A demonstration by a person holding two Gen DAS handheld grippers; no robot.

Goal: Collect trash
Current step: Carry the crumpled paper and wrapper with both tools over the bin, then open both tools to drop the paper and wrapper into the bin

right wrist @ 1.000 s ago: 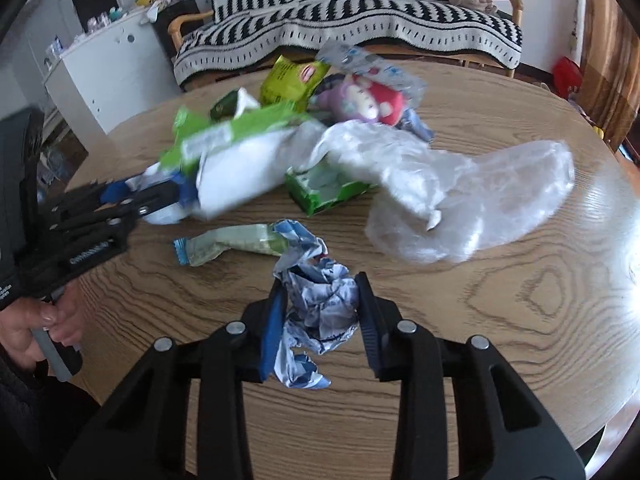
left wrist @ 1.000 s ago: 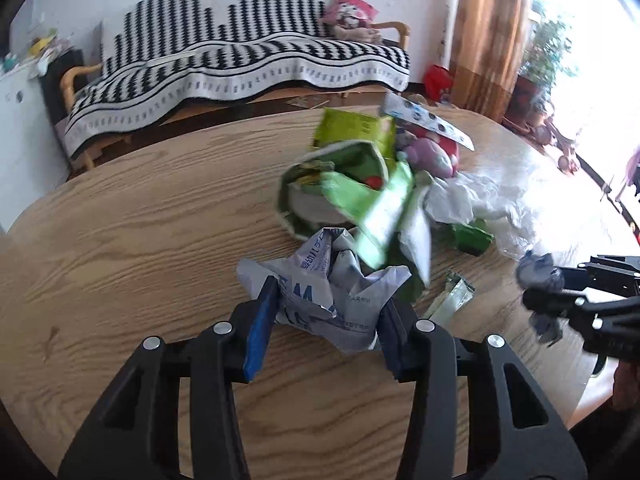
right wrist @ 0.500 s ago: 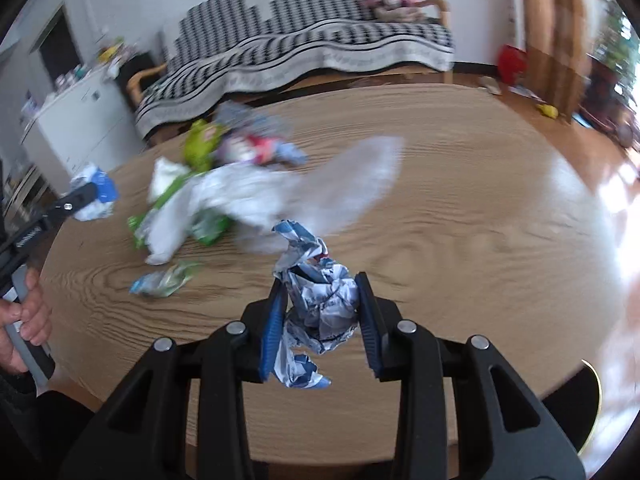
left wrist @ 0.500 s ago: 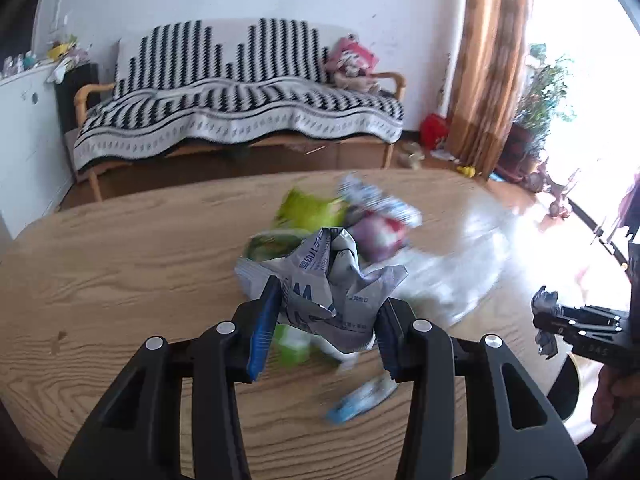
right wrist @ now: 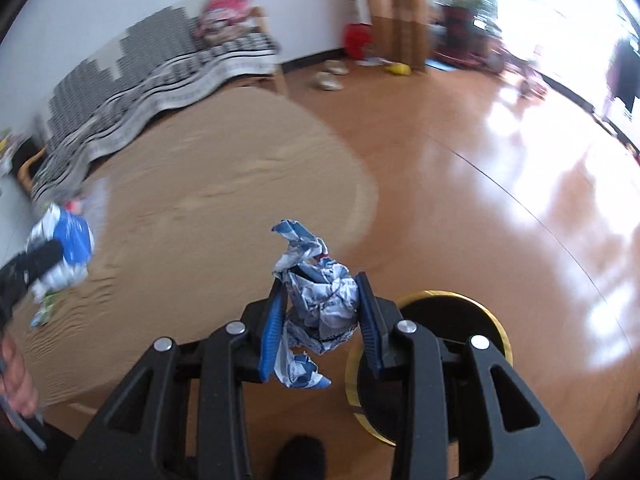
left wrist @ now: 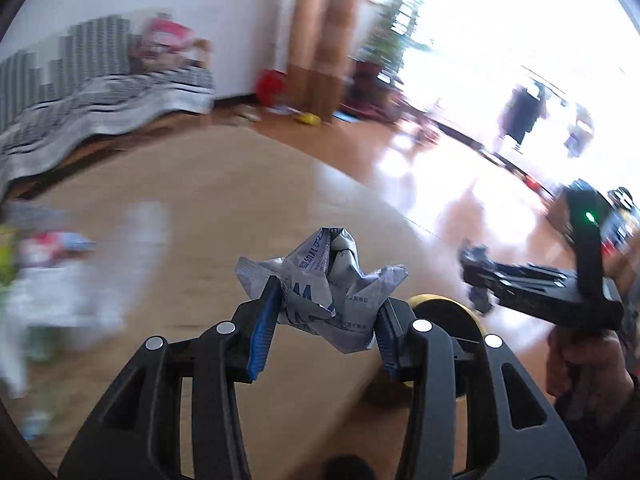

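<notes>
My left gripper (left wrist: 326,322) is shut on a crumpled grey-white paper wrapper (left wrist: 328,288), held above the right end of the wooden table (left wrist: 200,220). My right gripper (right wrist: 320,312) is shut on a crumpled blue-and-white wrapper (right wrist: 316,300), held past the table's edge over the floor. A round black bin with a gold rim (right wrist: 432,360) stands on the floor just right of and below the right gripper; part of its rim (left wrist: 440,304) shows behind the left gripper's right finger. The right gripper (left wrist: 480,272) also shows at the right of the left wrist view.
The remaining trash pile (left wrist: 48,280) lies blurred at the table's left. The left gripper with its wrapper (right wrist: 60,256) appears at the left of the right wrist view. A striped sofa (right wrist: 152,68) stands behind. Shiny wooden floor (right wrist: 520,180) spreads to the right.
Both grippers have swung right, away from the trash pile, each still holding its wrapper. The table's right edge, the floor and the gold-rimmed bin have come into view.
</notes>
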